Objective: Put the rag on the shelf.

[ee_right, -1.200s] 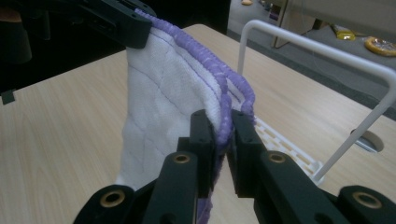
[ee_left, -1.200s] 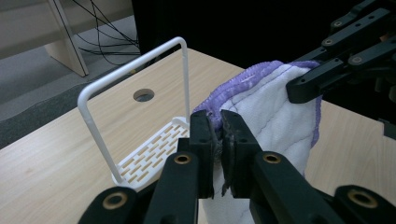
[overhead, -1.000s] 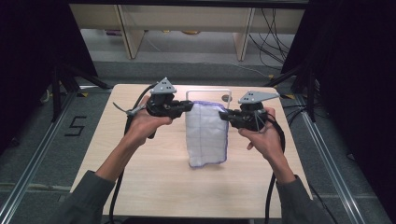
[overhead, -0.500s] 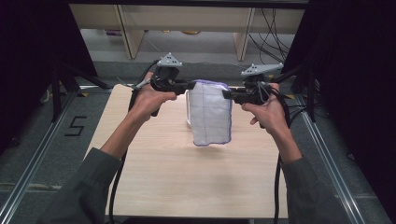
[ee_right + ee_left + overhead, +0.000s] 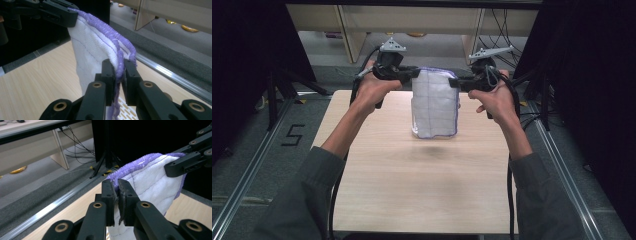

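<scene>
Right gripper (image 5: pixel 119 75) clamped on purple-edged white cloth (image 5: pixel 92 50), left gripper (image 5: pixel 60 16) pinching its far corner, above wooden table (image 5: pixel 37 82)

The cloth (image 5: pixel 435 102) hangs between the left tongs (image 5: pixel 416 74) and the right tongs (image 5: pixel 455 82), its lower edge clear of the surface (image 5: pixel 412 190), so the wood beneath and toward the person lies open. Black frame posts (image 5: pixel 552 65) and cables crowd the far corners beside both hands.
</scene>
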Demonstrator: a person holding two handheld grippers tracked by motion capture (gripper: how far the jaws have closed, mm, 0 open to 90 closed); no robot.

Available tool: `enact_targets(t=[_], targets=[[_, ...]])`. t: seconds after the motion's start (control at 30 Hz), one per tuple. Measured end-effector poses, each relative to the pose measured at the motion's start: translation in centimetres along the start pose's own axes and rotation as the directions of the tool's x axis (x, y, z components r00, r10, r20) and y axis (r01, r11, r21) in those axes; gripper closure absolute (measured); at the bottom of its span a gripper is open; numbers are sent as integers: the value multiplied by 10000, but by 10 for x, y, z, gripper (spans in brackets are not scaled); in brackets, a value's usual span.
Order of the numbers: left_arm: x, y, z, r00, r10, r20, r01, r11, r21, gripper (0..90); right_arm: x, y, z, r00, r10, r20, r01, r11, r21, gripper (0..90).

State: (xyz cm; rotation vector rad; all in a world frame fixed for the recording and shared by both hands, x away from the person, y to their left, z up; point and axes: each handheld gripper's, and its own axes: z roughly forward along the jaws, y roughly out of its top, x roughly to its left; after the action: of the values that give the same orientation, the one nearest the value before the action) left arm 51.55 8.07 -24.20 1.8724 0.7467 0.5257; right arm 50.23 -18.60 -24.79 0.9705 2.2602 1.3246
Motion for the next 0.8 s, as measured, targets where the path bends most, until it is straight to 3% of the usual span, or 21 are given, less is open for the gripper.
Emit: enact_targets(t=[0.33, 0.43, 0.53, 0.57, 0.8], targets=[[18, 18, 21, 9987, -184, -468, 166, 9991, -387, 828, -21, 21, 14, 9991, 321, 294, -308, 9986, -440, 813], [26, 20, 37, 9966, -624, -544, 588, 9961, -665, 827, -34, 26, 26, 9978, 447, 497, -422, 9979, -497, 811], [32, 20, 46, 9959, -726, -531, 678, 9939, -873, 824, -39, 28, 32, 9961, 672, 576, -642, 9966, -520, 810], [36, 19, 51, 9944, -949, -463, 898, 9907, -1021, 822, -45, 28, 38, 9951, 727, 674, -686, 9957, -624, 809], [48, 8, 75, 9893, -1319, -628, 1255, 9874, -968, 821, -58, 24, 61, 9919, 886, 908, -852, 9955, -411, 803]])
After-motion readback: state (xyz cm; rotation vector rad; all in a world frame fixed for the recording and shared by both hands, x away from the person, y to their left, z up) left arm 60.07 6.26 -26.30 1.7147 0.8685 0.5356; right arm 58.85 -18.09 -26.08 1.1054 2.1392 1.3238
